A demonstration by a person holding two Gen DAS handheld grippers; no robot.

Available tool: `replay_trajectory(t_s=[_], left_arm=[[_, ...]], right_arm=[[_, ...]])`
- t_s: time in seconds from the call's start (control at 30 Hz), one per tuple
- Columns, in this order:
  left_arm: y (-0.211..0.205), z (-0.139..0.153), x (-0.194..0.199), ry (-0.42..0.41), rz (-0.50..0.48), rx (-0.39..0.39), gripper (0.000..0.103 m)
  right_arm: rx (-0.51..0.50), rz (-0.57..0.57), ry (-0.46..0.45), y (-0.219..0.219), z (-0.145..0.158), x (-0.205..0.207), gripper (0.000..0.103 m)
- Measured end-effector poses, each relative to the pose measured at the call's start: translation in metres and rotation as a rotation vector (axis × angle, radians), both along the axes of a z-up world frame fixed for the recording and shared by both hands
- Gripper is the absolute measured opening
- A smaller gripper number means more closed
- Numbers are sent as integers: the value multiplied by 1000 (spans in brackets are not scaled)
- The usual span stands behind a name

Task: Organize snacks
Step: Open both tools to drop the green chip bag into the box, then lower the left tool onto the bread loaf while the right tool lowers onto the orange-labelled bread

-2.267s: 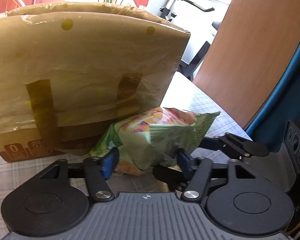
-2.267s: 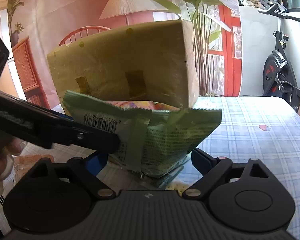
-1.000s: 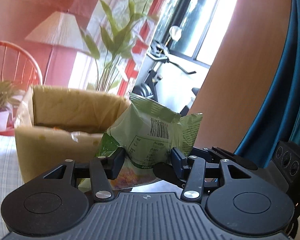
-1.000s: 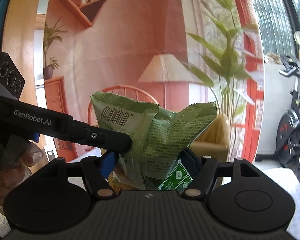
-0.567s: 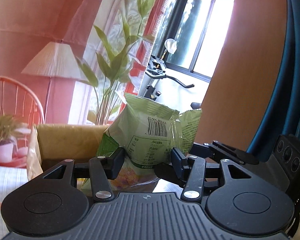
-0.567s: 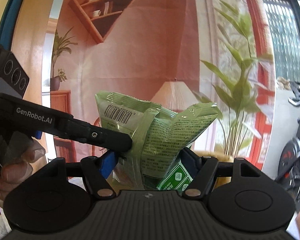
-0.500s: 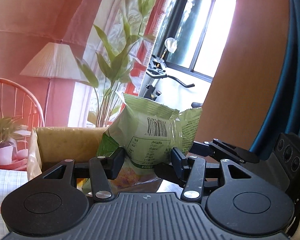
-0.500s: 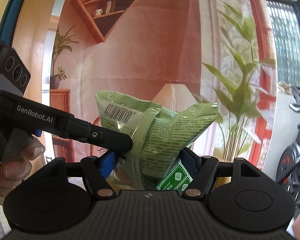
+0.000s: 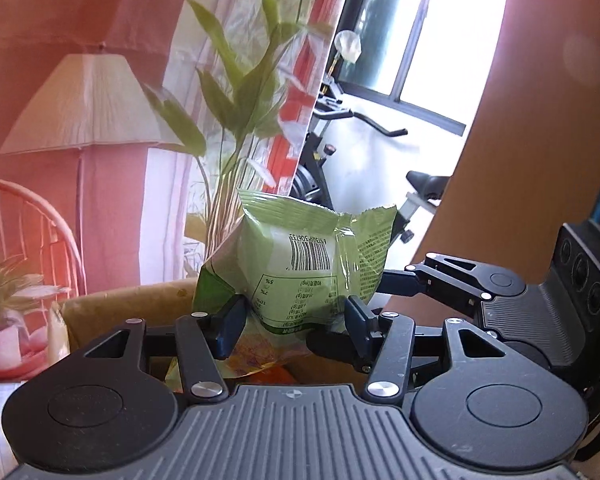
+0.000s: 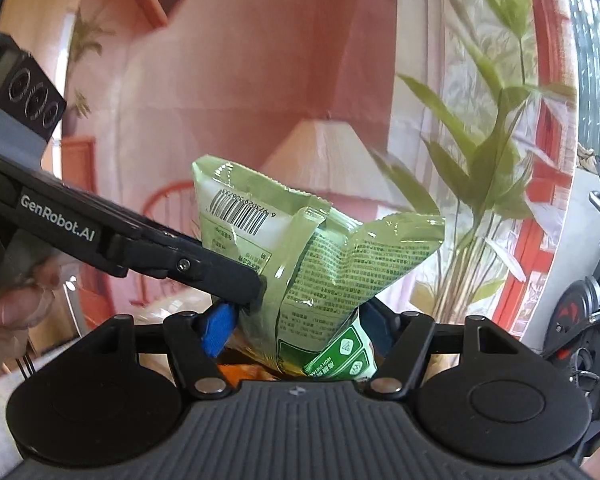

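Note:
A light green snack bag [image 9: 300, 264] with a barcode is held up in the air by both grippers. My left gripper [image 9: 292, 322] is shut on its lower part. My right gripper [image 10: 296, 330] is shut on the same snack bag [image 10: 312, 264] from the other side. The right gripper's arm [image 9: 460, 280] reaches in from the right in the left wrist view, and the left gripper's arm [image 10: 140, 248] reaches in from the left in the right wrist view. The open cardboard box [image 9: 132, 304] sits just below and behind the bag, its rim partly hidden.
A potted plant [image 9: 236, 92], a floor lamp [image 9: 84, 108] and a red chair [image 9: 24, 216] stand behind the box. An exercise bike [image 9: 340, 128] is further back by the window. A wooden panel [image 9: 520, 140] rises at the right.
Both grippers have lifted the snack bag from the table beside the box up above the box's rim. In the last half second the bag rose slightly more.

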State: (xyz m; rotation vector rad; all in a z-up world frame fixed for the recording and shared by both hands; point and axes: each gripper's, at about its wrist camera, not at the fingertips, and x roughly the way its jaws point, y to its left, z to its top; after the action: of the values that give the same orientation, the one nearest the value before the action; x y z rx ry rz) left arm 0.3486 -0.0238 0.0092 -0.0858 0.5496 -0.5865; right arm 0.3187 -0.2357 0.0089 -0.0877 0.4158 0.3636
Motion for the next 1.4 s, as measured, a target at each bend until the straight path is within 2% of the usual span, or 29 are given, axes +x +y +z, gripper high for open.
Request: replay_trajectory(t_s=[0.1,0.27,0.47,0.63,0.77,0.83,1.13,1.4], left_arm=[[-8,-8,19,-25,-10,54,56],[-8,-22,50,10,-31,38,56],[-13,-39,66,41,-34,103,57],[-4,-52,77,140,47,151,63],[7,-52,72,154,70,133,64],[11,-48,67,162,74,121,68],[24,-33,35,141,101,114,69],[40,-19,-6,119,154,131,75]], right_arm=[[-17,-7,49,-7,-10,22,67],[-57,-35,89,-14,-26,45,65],[-81,-46,135,-19,-40,61,60],[-103,-56,162,-16,-49,64,60],[-99,-58,172,-15,-51,60,60],[-106,-53,169,-14,-49,57,60],[-130,-39,154,-2,-42,33,60],[-87,-53,126,5,-29,-3,60]])
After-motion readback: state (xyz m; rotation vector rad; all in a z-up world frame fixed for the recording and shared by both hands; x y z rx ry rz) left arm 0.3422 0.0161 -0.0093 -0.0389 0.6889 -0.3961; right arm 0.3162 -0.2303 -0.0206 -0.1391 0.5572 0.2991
